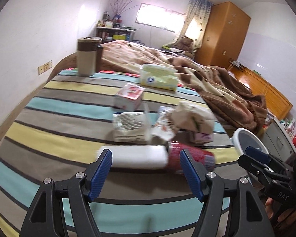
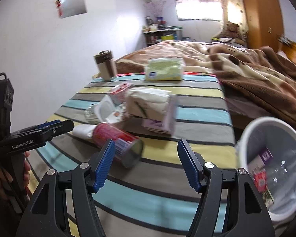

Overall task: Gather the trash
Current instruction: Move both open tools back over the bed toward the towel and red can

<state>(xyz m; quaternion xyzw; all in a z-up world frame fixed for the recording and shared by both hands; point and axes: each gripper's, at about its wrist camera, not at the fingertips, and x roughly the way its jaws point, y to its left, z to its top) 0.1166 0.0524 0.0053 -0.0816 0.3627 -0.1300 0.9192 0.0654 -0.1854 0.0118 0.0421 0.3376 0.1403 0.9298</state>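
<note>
Trash lies on the striped bedsheet [image 1: 49, 118]: a red can [image 1: 191, 158] on its side, a white folded tissue pack [image 1: 140, 156], a wet-wipe pack [image 1: 130, 126] with its lid up, a crumpled tissue pack [image 1: 193, 116] and a small red-white carton [image 1: 130, 96]. My left gripper [image 1: 146, 160] is open and empty just short of the white pack and can. My right gripper [image 2: 146, 152] is open and empty near the can [image 2: 118, 144]. The white trash bin [image 2: 274, 164] holds some packaging at the bed's right edge.
A brown-beige thermos [image 1: 88, 56] and a green tissue pack [image 1: 157, 77] stand farther back on the sheet. A brown blanket [image 1: 217, 79] covers the far bed. An orange wardrobe [image 1: 225, 33] and cabinet stand at the right. The white wall is at the left.
</note>
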